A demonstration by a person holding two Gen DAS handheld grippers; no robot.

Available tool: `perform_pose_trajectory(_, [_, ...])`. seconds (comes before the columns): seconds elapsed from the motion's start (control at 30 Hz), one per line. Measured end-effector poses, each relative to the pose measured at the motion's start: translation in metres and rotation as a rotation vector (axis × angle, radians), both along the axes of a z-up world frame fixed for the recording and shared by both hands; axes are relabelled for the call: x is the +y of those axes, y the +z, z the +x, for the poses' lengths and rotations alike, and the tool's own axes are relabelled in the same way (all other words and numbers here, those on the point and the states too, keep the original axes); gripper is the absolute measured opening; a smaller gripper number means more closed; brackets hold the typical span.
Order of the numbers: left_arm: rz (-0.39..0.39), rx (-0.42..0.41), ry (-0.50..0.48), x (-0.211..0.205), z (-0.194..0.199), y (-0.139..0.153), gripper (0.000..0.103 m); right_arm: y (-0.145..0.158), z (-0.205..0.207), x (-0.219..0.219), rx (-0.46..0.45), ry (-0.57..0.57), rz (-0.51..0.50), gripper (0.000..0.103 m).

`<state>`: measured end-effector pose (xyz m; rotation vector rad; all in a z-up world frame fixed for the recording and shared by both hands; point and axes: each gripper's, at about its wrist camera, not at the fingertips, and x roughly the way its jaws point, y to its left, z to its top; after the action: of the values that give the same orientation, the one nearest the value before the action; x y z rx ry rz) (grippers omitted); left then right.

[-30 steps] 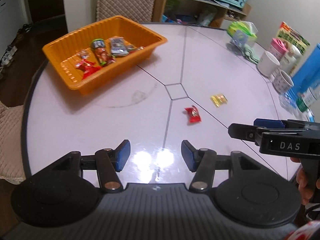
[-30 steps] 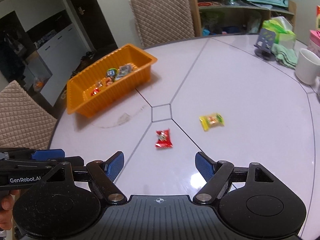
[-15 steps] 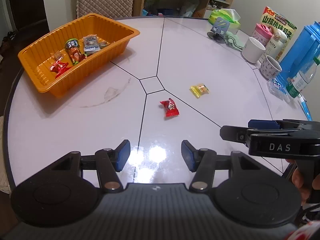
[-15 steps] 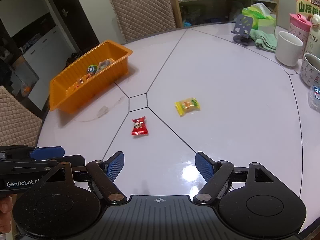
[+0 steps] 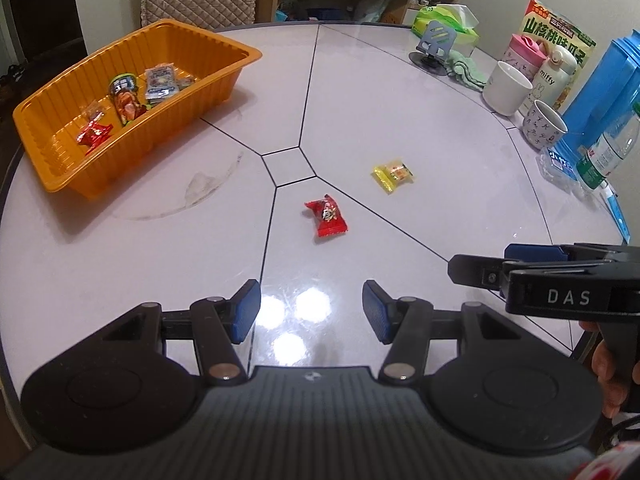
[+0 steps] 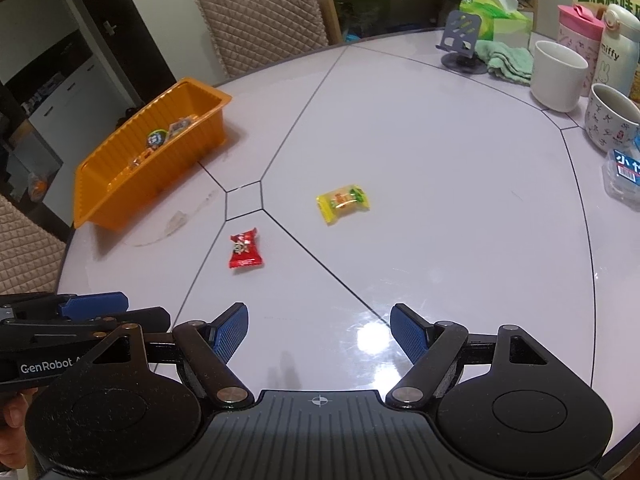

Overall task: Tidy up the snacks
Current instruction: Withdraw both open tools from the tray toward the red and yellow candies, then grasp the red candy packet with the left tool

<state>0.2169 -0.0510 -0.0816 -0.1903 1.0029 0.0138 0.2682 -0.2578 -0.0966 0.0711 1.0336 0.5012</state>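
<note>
A red snack packet (image 5: 327, 217) (image 6: 244, 249) and a yellow snack packet (image 5: 392, 173) (image 6: 342, 202) lie loose on the white round table. An orange tray (image 5: 60, 168) (image 6: 120, 196) at the far left holds several wrapped snacks. My left gripper (image 5: 311, 312) is open and empty, above the table a short way in front of the red packet. My right gripper (image 6: 319, 333) is open and empty, nearer than both packets. Each gripper shows at the edge of the other's view.
Along the right rim stand a white mug (image 5: 506, 88), a patterned cup (image 5: 543, 124), a pink tumbler (image 5: 524, 50), a phone stand (image 5: 434, 46), a green cloth (image 6: 506, 62), a tissue box (image 6: 496, 12), a blue box (image 5: 600, 96) and a water bottle (image 5: 608, 152). A quilted chair (image 6: 264, 16) stands behind.
Both grippers have swung right and moved closer over the table, so the tray has shifted left in view and the loose packets look larger. Jaws stayed open.
</note>
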Motion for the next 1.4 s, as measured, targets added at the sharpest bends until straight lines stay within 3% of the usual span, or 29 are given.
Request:
perform_pose_trajectory(0.47, [0.015, -0.029, 0.011, -0.01, 0.02, -0.017, 0.053, -0.016, 0.015, -0.013, 0.019, -0.082, -0.008, 0.078])
perform_pose_trajectory(1.03, [0.066, -0.065, -0.001, -0.028, 0.071, -0.046, 0.051, -0.028, 0.034, -0.033, 0.042, -0.19, -0.024, 0.078])
perform_pose_trajectory(1.4, [0.075, -0.045, -0.009, -0.026, 0.088, -0.061, 0.033, -0.034, 0.039, -0.041, 0.06, -0.231, -0.033, 0.078])
